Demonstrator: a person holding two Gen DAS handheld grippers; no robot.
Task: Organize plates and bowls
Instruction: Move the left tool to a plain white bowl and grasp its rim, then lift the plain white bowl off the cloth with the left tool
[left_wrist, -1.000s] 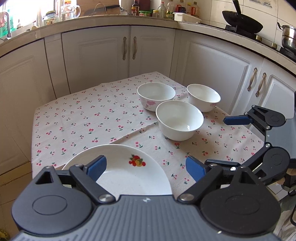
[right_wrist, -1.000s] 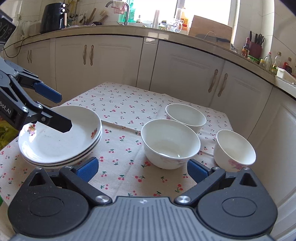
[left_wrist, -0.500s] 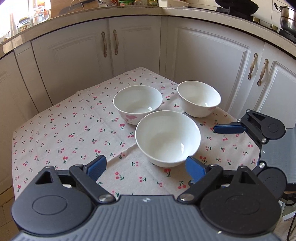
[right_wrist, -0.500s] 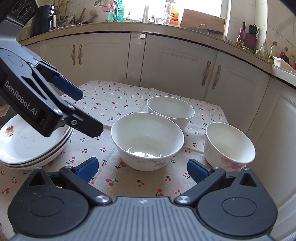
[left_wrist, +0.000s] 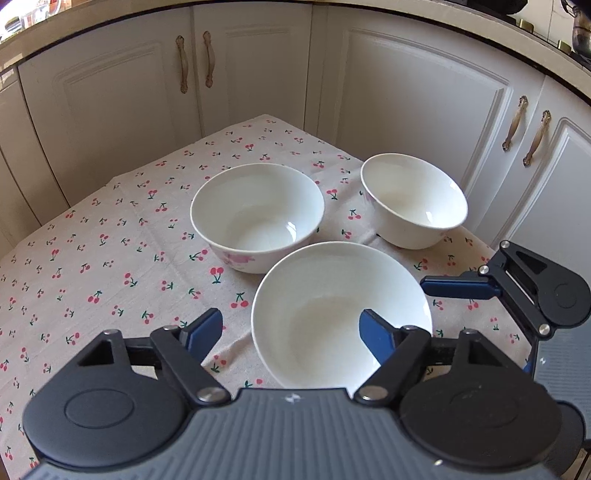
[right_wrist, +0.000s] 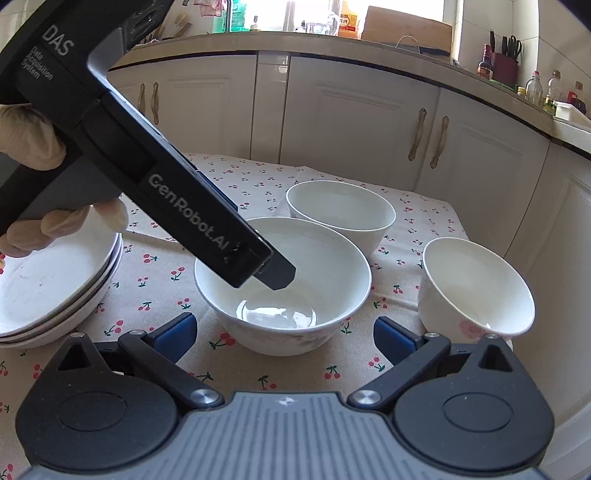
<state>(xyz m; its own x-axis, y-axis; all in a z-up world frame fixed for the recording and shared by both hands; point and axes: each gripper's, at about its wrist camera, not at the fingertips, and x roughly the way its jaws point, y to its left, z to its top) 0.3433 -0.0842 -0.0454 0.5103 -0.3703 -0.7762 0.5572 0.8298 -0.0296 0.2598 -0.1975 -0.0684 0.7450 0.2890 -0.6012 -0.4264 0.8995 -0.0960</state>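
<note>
The desk (left_wrist: 92, 258), covered in a cherry-print cloth, is carrying everything. A stack of plates (right_wrist: 48, 291) is sitting at its left side in the right wrist view, partly behind the person's gloved hand (right_wrist: 33, 147). Three white bowls are standing near the far corner: the nearest bowl (left_wrist: 340, 317) is sitting just beside the flower-marked bowl (left_wrist: 258, 214), and the smaller bowl (left_wrist: 413, 199) is standing a little apart to the right. The left gripper (left_wrist: 291, 330) is hovering released, with its right finger reaching over the nearest bowl's rim into the hollow and its left finger outside over the cloth. The right gripper (right_wrist: 284, 334) is also spread wide, holding nothing, and facing the same bowl from the desk's near edge.
</note>
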